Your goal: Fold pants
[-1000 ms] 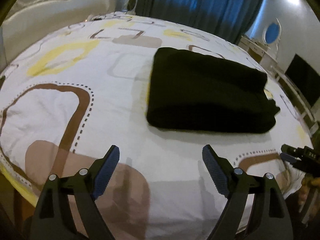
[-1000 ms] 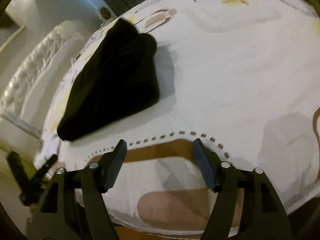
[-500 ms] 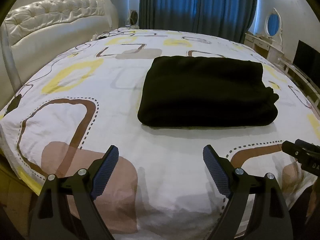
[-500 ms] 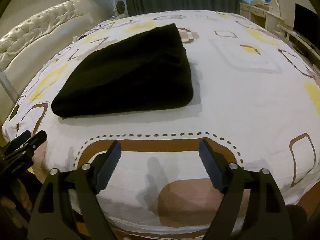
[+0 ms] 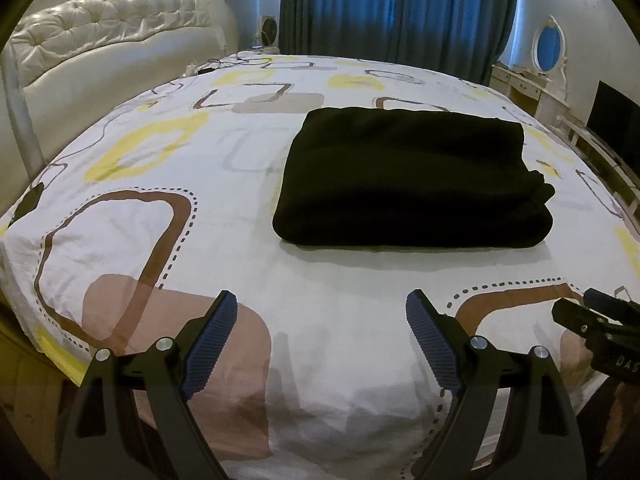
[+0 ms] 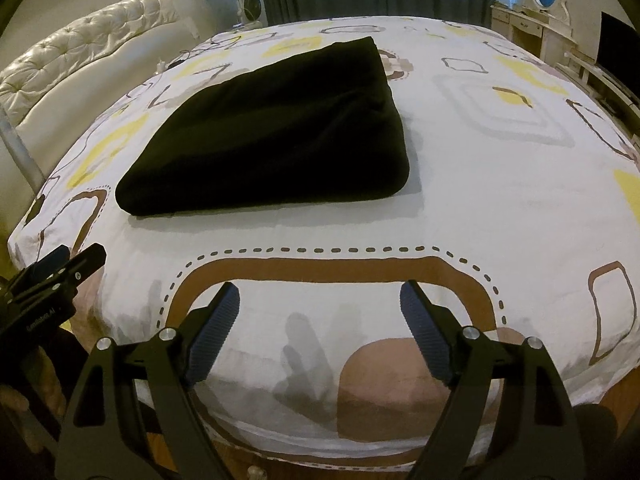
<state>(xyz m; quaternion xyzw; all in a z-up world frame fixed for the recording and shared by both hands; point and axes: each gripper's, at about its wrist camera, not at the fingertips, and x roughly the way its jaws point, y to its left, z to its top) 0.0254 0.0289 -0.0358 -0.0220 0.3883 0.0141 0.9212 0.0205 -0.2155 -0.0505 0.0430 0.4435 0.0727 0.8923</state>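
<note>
Black folded pants (image 5: 408, 184), one bundle, on one patterned bed (image 5: 208, 208).

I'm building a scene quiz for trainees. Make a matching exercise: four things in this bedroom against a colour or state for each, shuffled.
Things:
1. pants
2. curtains
3. headboard
4. left gripper

Colour or state:
A. cream, tufted
B. open, holding nothing
C. black, folded on the bed
D. blue, drawn

Pairs: 1-C, 2-D, 3-A, 4-B

Left gripper (image 5: 316, 336) jaws wide apart, empty; right gripper (image 6: 318, 328) jaws just opened wide, nothing between them.
</note>
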